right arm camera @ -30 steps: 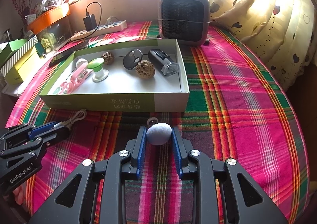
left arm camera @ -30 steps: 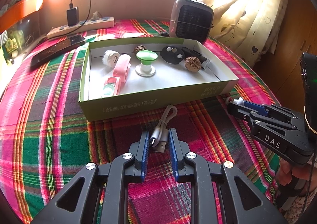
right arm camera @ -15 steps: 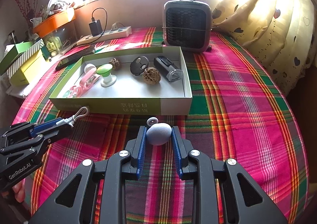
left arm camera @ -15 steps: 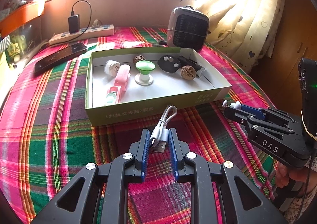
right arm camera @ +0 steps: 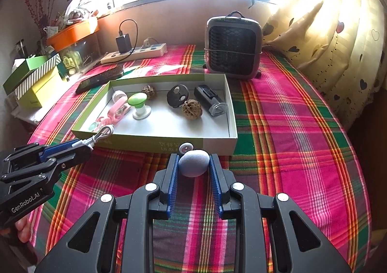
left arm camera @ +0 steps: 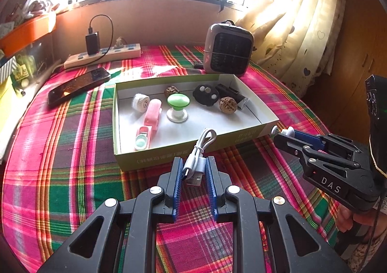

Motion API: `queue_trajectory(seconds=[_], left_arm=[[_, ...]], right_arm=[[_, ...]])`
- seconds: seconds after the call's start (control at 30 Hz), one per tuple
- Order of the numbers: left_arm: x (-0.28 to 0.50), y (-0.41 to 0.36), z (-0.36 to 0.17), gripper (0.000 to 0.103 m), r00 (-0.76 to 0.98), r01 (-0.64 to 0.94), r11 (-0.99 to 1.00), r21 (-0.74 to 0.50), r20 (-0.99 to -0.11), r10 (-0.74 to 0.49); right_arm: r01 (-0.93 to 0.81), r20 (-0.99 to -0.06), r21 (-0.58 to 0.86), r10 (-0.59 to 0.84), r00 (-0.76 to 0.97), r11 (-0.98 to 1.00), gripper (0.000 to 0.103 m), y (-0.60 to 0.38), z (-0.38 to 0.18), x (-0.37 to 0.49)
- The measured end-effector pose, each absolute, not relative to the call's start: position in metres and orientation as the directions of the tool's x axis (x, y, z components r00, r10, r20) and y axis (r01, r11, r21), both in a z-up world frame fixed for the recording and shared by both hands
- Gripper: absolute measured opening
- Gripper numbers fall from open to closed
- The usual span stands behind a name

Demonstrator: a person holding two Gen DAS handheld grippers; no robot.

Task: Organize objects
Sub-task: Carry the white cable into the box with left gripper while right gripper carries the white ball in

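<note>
The left claw (left arm camera: 193, 173) pinches a white cable (left arm camera: 198, 152); the right claw (right arm camera: 193, 164) pinches a grey ball (right arm camera: 193, 163), both near the box (right arm camera: 210, 144).

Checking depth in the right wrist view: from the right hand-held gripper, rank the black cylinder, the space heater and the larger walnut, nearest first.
1. Larger walnut, mid-box, just ahead of the right hand-held gripper.
2. Black cylinder, by the box's right wall.
3. Space heater, beyond the box.

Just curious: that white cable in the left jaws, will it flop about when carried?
Probably. The white cable is thin and its loop already curves loosely beyond the grip. It looks light, so the plugs held between the jaws should stay put.
</note>
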State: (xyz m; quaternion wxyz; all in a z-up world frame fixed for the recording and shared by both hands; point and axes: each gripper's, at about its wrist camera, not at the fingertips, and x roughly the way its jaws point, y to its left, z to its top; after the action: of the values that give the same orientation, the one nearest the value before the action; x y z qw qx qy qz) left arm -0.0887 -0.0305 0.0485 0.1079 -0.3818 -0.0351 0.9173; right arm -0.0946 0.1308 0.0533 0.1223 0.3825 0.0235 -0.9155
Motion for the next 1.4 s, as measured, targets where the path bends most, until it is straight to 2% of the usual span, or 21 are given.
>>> queue_trajectory(seconds=[0.67, 1.4], left_arm=[[-0.12, -0.035, 0.053, 0.017, -0.698, -0.154, -0.98, -0.128, -0.688, 0.199], [-0.152, -0.039, 0.035, 0.017, -0.655, -0.135, -0.983, -0.127, -0.732, 0.185]], right_arm=[[0.313, -0.72, 0.05, -0.252, -0.647, -0.948, 0.026, 0.113, 0.054, -0.141], [0.396, -0.753, 0.08, -0.316, -0.578, -0.915, 0.026, 0.092, 0.041, -0.188]])
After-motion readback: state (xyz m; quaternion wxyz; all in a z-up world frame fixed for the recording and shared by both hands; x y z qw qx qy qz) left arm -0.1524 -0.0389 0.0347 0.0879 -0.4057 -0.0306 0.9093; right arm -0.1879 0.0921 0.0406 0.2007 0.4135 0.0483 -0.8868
